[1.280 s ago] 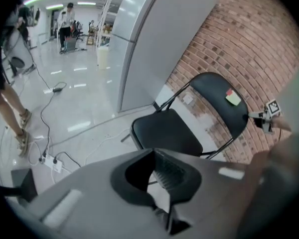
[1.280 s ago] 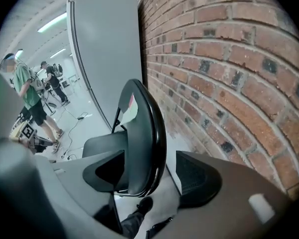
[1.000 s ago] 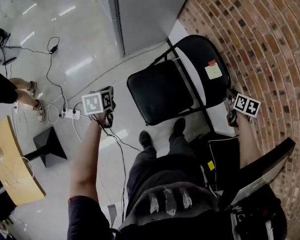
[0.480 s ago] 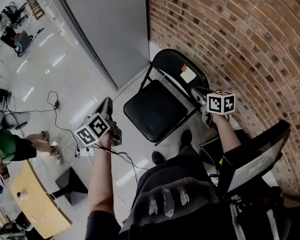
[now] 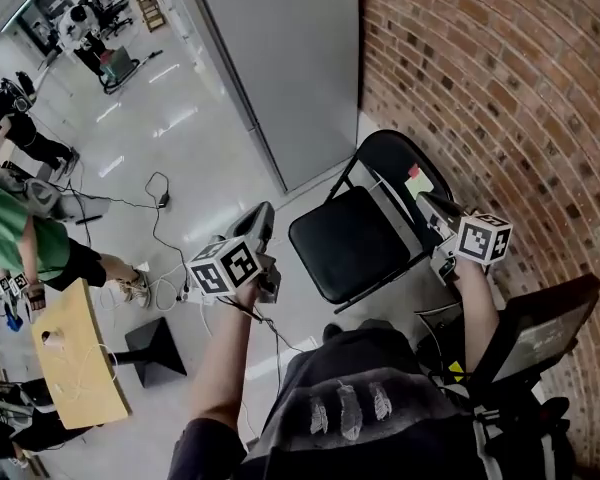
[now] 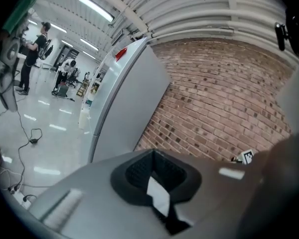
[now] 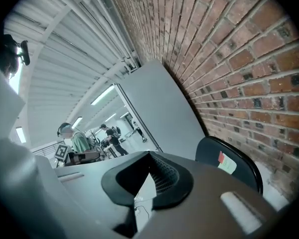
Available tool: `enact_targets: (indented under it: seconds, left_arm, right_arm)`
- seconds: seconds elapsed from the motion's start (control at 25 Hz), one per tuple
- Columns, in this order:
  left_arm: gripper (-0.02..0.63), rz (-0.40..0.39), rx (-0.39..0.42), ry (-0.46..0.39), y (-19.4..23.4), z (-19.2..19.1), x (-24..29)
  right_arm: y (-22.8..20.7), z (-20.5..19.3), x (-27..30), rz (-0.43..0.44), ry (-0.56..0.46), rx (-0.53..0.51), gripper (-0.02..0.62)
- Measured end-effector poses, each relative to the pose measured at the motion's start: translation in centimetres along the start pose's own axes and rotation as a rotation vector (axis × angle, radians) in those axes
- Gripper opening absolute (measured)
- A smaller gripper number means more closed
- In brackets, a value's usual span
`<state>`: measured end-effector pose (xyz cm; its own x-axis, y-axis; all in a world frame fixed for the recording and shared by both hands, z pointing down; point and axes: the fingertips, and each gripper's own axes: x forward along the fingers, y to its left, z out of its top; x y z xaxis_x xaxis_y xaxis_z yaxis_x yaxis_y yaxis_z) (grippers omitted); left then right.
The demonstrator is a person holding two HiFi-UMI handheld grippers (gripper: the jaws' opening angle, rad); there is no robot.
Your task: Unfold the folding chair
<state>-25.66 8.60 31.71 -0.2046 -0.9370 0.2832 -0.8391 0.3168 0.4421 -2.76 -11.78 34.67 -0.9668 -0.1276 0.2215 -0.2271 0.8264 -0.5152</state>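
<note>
the chair (image 5: 355,243) stands open on the floor (image 5: 180,138), seat flat and back upright against the brick wall (image 5: 500,88), with a sticky note (image 5: 418,181) on its backrest. it looks fully unfolded. to finish well, i would press the front edge of the seat down until the frame settles, then check that all its feet sit flat. the left tongs (image 5: 263,213) hang at 9 o'clock of the chair and the right tongs (image 5: 428,202) at 3 o'clock. both pairs are pressed together with nothing between them, and both are clear of the chair. the floor is glossy and pale, so the legs may slide. cables (image 5: 160,193) trail at 9 o'clock. a grey panel (image 5: 280,58) rises at 12 o'clock and a wooden tabletop (image 5: 75,358) sits at 8 o'clock.
</note>
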Motion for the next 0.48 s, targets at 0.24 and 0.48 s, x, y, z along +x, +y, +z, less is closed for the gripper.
enact_targets:
  seconds: [0.24, 0.48]
  left_arm:
    - [0.000, 0.037, 0.016, 0.002, -3.1, -0.9, -0.6]
    - [0.000, -0.035, 0.005, 0.012, -8.7, -3.0, 0.2]
  right_arm:
    - [1.1, 1.1, -0.2, 0.124, 0.000, -0.036, 0.002]
    - [1.3, 1.6, -3.4, 0.239, 0.002, -0.046, 0.002]
